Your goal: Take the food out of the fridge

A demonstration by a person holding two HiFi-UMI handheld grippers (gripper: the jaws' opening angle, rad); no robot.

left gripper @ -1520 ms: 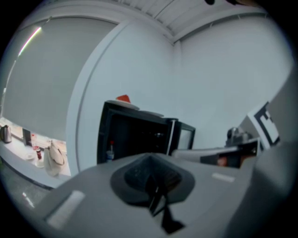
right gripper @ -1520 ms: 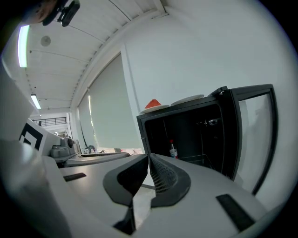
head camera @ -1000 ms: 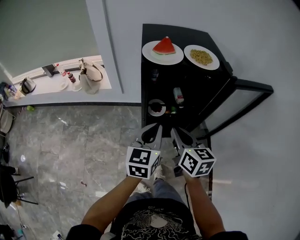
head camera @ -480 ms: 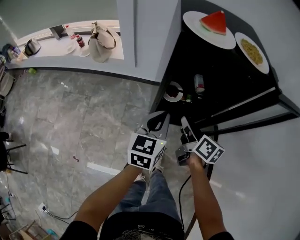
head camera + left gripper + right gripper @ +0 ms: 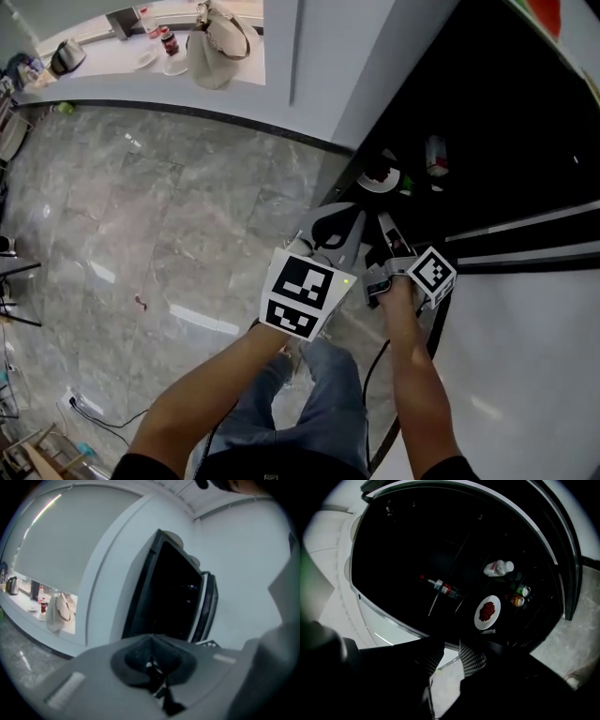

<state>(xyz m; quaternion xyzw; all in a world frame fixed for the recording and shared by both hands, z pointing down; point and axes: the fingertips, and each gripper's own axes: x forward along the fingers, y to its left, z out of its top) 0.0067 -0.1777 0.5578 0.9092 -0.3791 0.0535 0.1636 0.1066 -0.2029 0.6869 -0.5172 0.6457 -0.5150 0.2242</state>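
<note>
Before open fridge (image 5: 497, 122), R claw (image 5: 447, 656) just opened partway, empty; L claw (image 5: 151, 663) clenched, empty.

Both bare forearms reach forward from the bottom of the head view. The left forearm (image 5: 202, 394) comes in from the lower left, and the right forearm (image 5: 412, 375) runs almost straight up the picture. The left gripper (image 5: 337, 216) points ahead, with the left cube (image 5: 305, 292) facing the camera. Its jaws are pressed together and nothing is between them. The right gripper (image 5: 384, 230) is just beside it, rolled so that the right cube (image 5: 433, 274) tilts outward. The right hand (image 5: 398, 292) is wrapped round its handle. Its jaws have just been opening and now stand apart, with nothing between them.
</note>
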